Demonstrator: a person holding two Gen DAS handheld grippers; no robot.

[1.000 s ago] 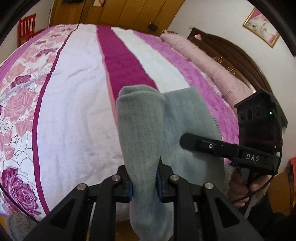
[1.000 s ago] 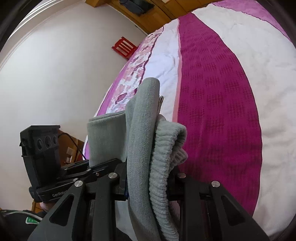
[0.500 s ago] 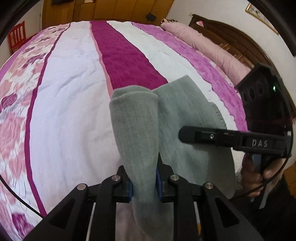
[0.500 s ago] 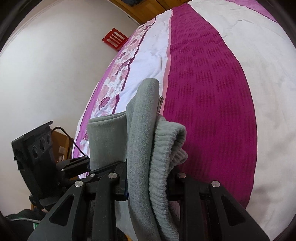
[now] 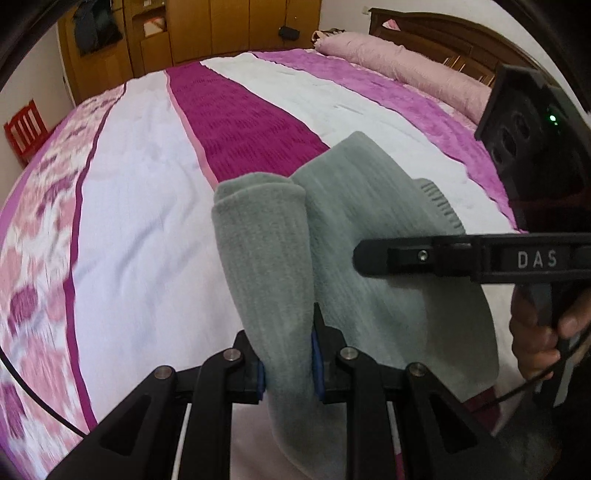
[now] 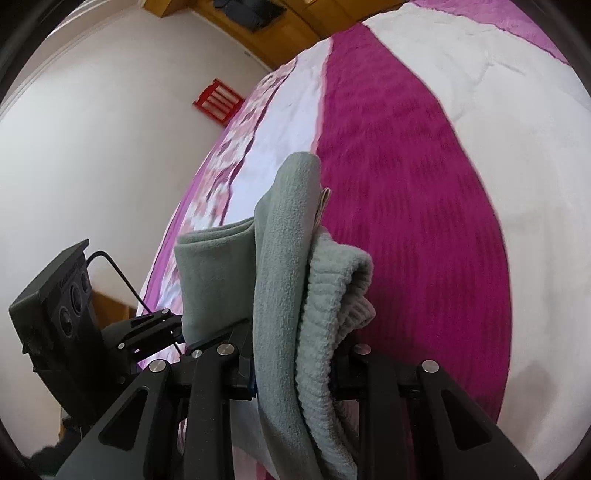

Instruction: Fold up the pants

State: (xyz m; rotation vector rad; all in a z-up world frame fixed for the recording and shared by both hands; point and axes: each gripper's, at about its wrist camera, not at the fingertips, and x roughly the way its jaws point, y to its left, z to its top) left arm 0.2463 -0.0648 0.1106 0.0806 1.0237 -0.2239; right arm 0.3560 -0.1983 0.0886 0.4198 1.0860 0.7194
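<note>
1. Both grippers are clamped on the grey fleece pants point(image 5: 369, 236), which hang between them above the bed point(image 5: 147, 206), not lying flat on it.
2. The left gripper point(image 5: 289, 363) pinches a doubled fold of the pants between its blue pads point(image 5: 317, 365); the fabric stands up past the fingers as a rounded, folded end and also trails down below them.
3. From the left wrist view, the rest of the pants spreads to the right as a broad panel with a ribbed edge, running behind the right gripper's black finger marked "DAS".
4. A hand point(image 5: 543, 332) grips the right tool's handle at the right edge of that view.
5. The right gripper point(image 6: 291, 373) is closed on a thick bunch of the pants: a smooth fleece layer beside a ribbed waistband point(image 6: 332, 295), with a small label showing at the top of the fold.
6. From the right wrist view, the left gripper point(image 6: 173, 328) sits to the lower left, holding its own folded end just beside the right one.
7. The bed wears a cover striped in magenta, white and a pink flower print; a pink pillow point(image 5: 399, 55) lies along the dark wooden headboard point(image 5: 436, 37).
8. A red chair point(image 6: 218, 99) stands by the white wall, and wooden wardrobes point(image 5: 192, 33) line the far side of the room.
</note>
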